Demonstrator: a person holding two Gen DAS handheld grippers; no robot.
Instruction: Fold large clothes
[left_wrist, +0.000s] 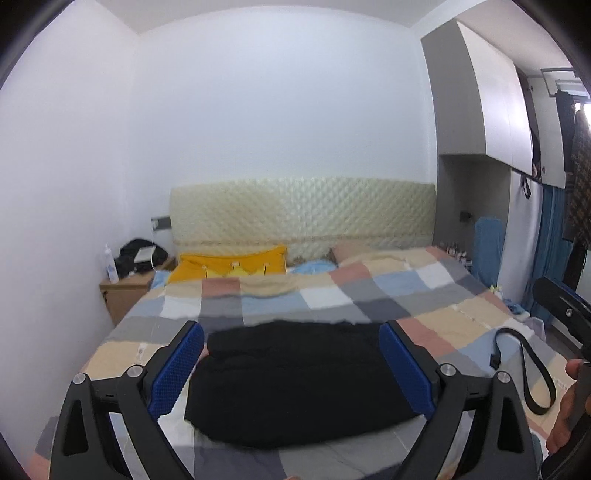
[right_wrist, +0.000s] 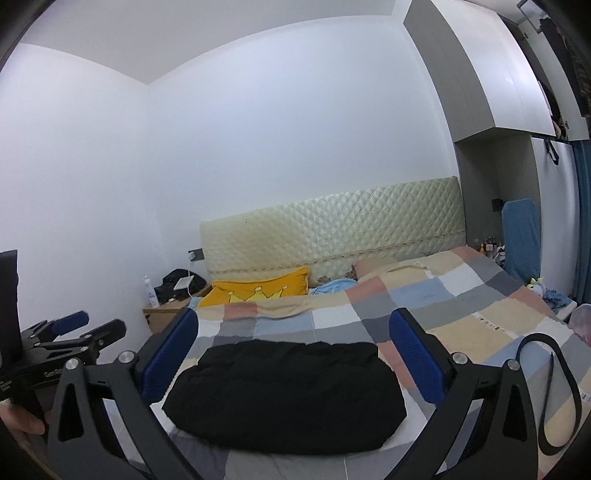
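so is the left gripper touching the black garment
Apart. The right wrist view shows the left gripper off beside the bed, clear of the black garment.

Black belt (right_wrist: 554, 398) loops right of folded garment (right_wrist: 284, 395), open quilt (right_wrist: 461, 295) beyond

Matt black cloth garment (right_wrist: 284, 391) on a soft patchwork cloth bedspread (right_wrist: 461, 295); quilted, slightly glossy padded headboard (right_wrist: 332, 229); wood-look nightstand (left_wrist: 125, 291); textured blue pads (left_wrist: 177, 369) on matt black plastic jaws with metal pins.

Big black fabric garment (right_wrist: 286, 393) is folded into a chunky, roughly rectangular bundle, lying flat on the checkered patchwork bedspread (right_wrist: 461, 295).
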